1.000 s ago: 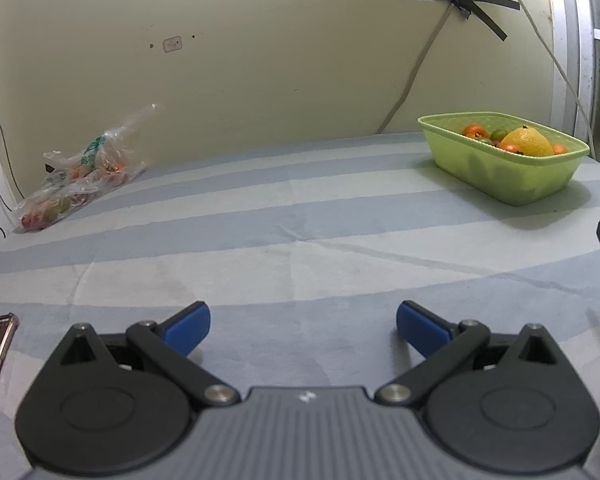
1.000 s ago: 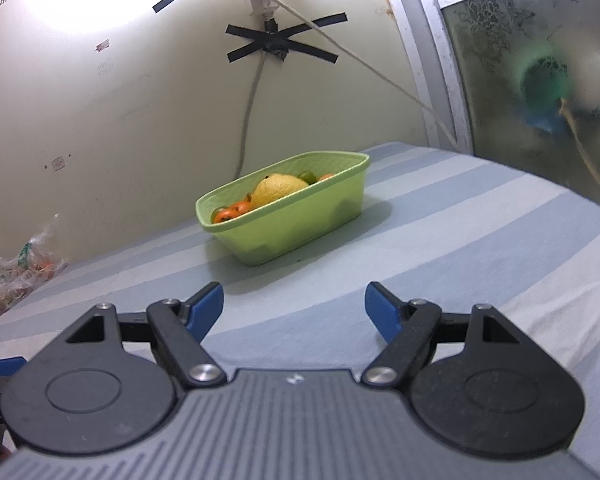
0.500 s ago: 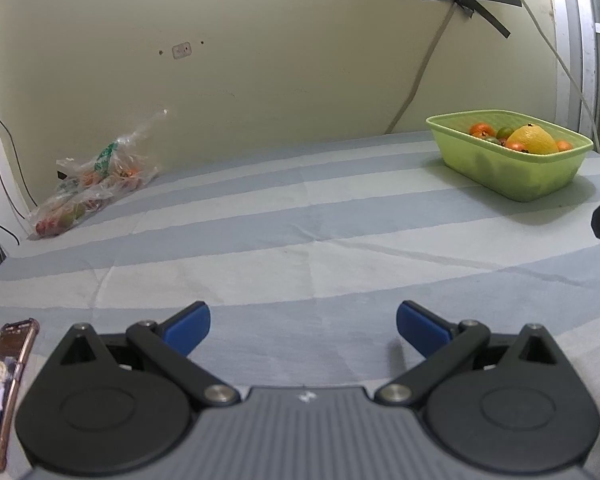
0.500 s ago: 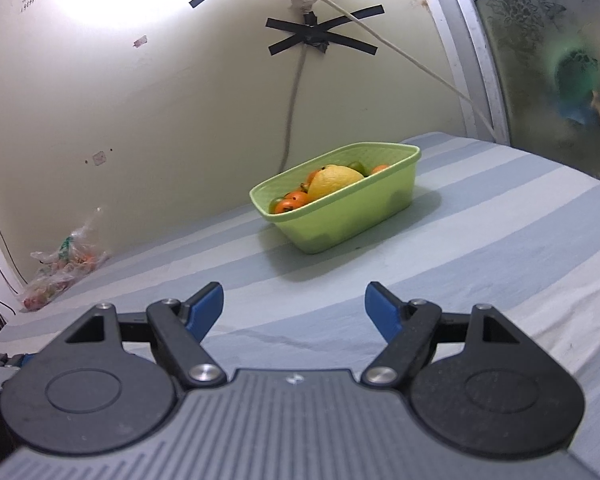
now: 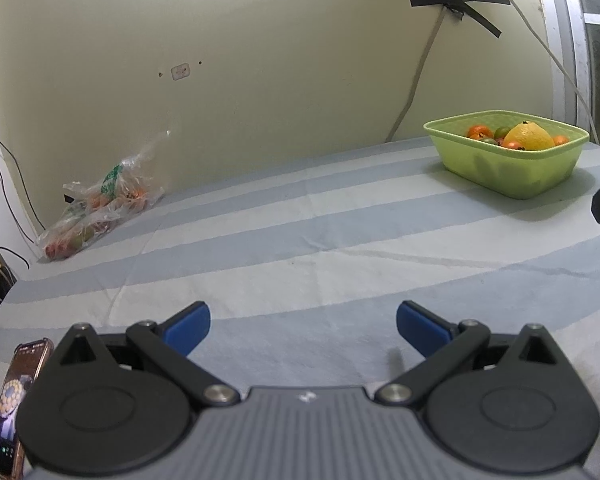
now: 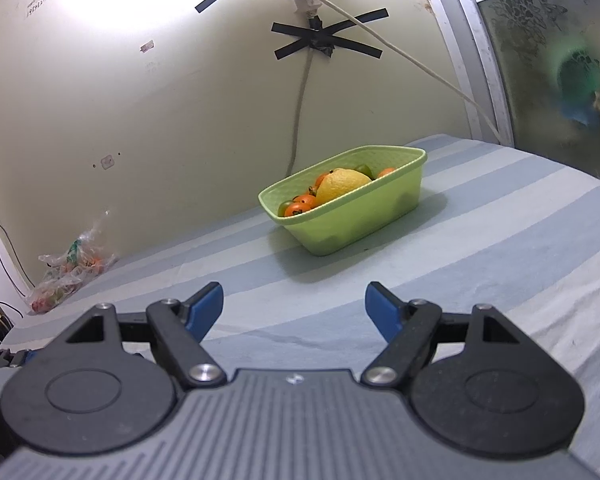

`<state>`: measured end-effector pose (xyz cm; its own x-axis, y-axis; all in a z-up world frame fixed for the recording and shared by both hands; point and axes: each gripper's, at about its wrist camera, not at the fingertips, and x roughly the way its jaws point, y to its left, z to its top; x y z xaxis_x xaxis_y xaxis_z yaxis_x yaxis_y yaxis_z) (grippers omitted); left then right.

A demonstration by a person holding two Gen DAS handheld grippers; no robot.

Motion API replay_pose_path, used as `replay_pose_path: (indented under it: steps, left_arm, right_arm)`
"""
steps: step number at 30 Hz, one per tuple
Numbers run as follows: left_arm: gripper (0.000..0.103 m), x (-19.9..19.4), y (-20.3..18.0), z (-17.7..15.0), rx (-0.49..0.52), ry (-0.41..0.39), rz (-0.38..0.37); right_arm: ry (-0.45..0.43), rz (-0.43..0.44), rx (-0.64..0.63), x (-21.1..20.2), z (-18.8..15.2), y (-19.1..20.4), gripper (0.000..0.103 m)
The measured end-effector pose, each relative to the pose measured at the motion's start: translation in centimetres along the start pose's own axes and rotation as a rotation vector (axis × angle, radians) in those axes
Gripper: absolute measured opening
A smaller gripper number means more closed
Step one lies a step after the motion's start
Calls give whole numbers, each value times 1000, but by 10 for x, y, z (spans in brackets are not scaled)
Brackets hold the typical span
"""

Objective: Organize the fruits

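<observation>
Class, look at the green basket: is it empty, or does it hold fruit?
It holds fruit: the green basket contains a large yellow fruit and small orange ones.

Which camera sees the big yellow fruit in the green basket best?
The right wrist view: the yellow fruit sits near the middle, closer and larger, inside the green basket. The left wrist view shows it smaller, far off at the right edge.

Dim indoor light, wall glare top-left, fisheye-warped edges
</observation>
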<state>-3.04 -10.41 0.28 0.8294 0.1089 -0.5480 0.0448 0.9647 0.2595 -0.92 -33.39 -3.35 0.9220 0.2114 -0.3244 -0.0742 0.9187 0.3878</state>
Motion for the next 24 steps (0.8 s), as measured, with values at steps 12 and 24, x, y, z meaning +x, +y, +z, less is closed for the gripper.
replay_pose_path:
  steps: [12, 24]
  left_arm:
    - [103, 2, -3, -1, 31, 21, -3]
    - [103, 6, -5, -3, 56, 39, -14]
  right_arm:
    - [-2, -2, 9, -1, -1, -2, 80]
    - [-3, -4, 15, -2, -1, -2, 80]
